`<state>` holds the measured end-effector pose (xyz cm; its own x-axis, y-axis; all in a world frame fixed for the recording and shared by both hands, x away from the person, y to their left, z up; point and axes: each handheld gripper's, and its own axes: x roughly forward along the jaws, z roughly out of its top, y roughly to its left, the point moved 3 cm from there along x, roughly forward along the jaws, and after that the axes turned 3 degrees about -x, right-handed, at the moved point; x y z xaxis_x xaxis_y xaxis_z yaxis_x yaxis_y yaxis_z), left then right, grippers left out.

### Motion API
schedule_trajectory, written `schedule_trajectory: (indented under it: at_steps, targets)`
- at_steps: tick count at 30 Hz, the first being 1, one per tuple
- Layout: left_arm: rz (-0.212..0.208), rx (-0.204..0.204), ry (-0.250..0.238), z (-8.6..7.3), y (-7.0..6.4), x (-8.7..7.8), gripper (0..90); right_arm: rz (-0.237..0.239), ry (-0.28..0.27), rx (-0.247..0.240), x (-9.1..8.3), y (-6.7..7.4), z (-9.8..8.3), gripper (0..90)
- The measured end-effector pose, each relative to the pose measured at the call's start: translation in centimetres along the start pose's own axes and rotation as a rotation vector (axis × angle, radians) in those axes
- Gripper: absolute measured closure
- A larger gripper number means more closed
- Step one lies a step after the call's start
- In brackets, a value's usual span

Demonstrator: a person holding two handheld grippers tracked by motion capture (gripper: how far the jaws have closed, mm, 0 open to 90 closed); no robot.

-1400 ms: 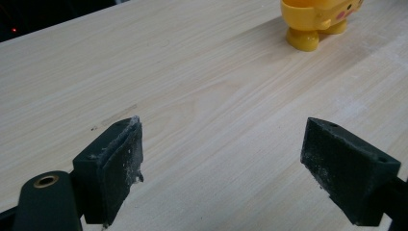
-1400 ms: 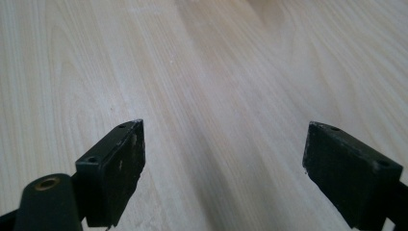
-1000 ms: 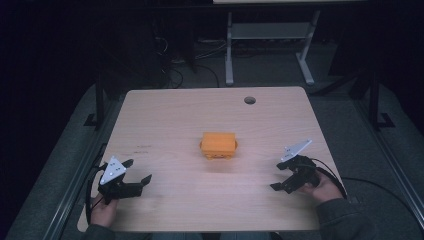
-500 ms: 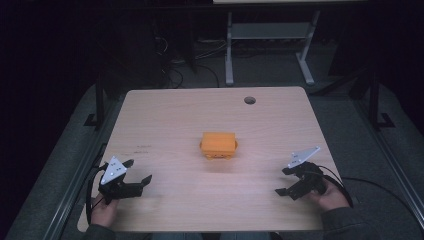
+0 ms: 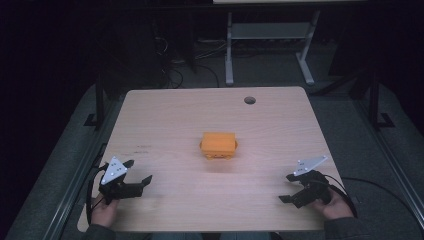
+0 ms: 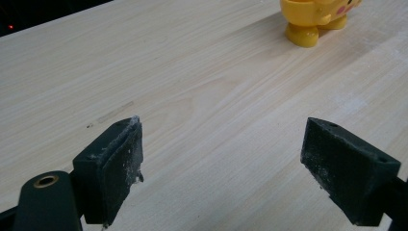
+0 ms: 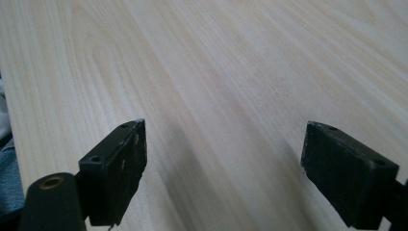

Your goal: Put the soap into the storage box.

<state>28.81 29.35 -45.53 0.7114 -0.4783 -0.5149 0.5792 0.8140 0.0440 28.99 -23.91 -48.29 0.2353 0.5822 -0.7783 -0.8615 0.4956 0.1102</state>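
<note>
— Pale wood table (image 5: 170,125), rounded corners, a round hole (image 5: 249,100) near the far edge; dark room around it, grey floor, a white frame (image 5: 270,35) and cables behind.

— And on it?

— An orange toy (image 5: 219,145) at the middle, well apart from both tongs. Left tongs (image 5: 135,176) sit at the near left corner, right tongs (image 5: 289,187) at the near right, each held wide apart over bare wood, gripping nothing.

— Anything closer up?

— The left gripper view catches the toy's (image 6: 315,19) yellow feet and a pink cheek. The right gripper view adds wood grain and a bit of blue cloth (image 7: 7,187) at its left edge.
</note>
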Motion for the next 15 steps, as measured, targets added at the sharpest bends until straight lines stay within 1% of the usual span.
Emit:
schedule_trajectory:
  at_steps: [4,10,12,15]
  targets:
    - [-0.004,0.004,0.002,0.0,0.0,0.0,14.2,0.001,-0.001,0.013,0.0,0.4,-0.4,15.0]
    - [-0.005,0.007,0.004,0.0,0.0,0.0,14.3,-0.01,-0.017,0.011,-0.1,0.9,-0.9,14.4]
    - [-0.004,0.007,0.001,0.0,0.0,0.0,14.2,-0.024,-0.01,0.023,-0.4,1.4,-1.1,14.4]
    - [-0.004,0.005,-0.001,0.0,0.1,0.0,14.2,-0.036,-0.023,0.018,-0.7,2.1,-1.3,14.3]
